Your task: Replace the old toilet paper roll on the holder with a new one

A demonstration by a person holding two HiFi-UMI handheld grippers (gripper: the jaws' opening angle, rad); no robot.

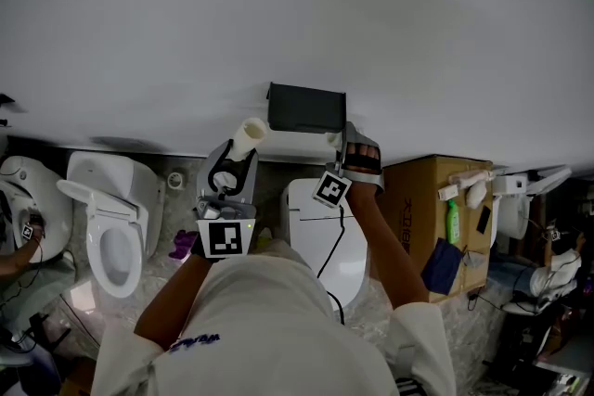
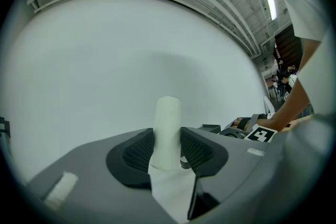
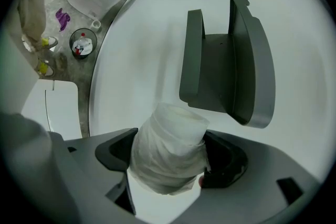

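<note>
The left claw [image 2: 167, 145] is held level toward the white wall [image 2: 105, 60]; its jaws are set narrow and are closed on a thin white tube [image 2: 168, 123], which is gripped near its lower end and stands upright out of the pads; a flat flap of paper is seen hanging below it, toward 6 o'clock.

The right claw [image 3: 170, 160] is tipped slightly downward; its jaws are spread wide and are pressed on both sides of a roll [image 3: 170, 141] of loosely wound, crumpled paper, which fills the gap between the pads; the roll's open end is turned toward 12 o'clock.

The dark holder [image 3: 226, 71] is fixed to the wall at 1 o'clock from the roll, near it but not touched by it; no roll is seen on it.

In the head view, the holder is found at 12 o'clock from the person's body; the tube is held at 8 o'clock from it, close to its lower left corner; the right claw is placed at 5 o'clock from it, just beside its lower right corner.

A toilet [image 1: 111, 218] is seen at 9 o'clock; a cardboard box [image 1: 422, 199] stands at 3 o'clock.
</note>
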